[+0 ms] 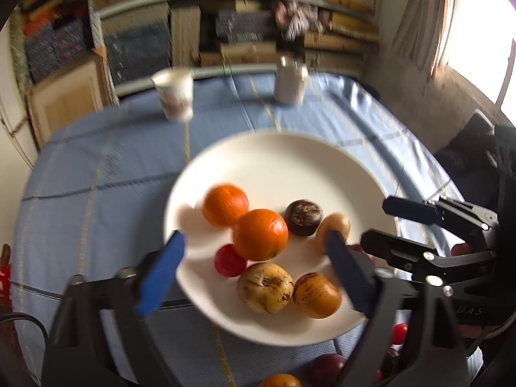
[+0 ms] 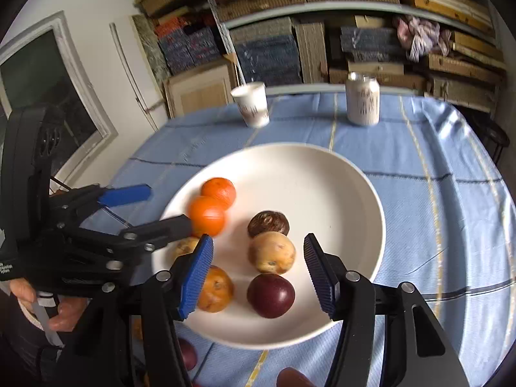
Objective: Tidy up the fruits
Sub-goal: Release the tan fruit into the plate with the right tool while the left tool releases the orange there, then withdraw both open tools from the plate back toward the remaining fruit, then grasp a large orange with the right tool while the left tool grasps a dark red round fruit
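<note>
Both tongs hang spread and empty over the white plate on the desk. Left tongs bracket the near orange; right tongs frame the purple fruit. Lower squarely, pinch gently, since round fruit rolls.

A home room — blue-clothed table, shelves crammed with stacked books, curtained window.

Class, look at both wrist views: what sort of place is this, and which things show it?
Probably a room in a home, used partly for storage: a table under a light blue checked tablecloth, a round white plate of fruit, and metal shelves stacked with woven mats behind.
</note>
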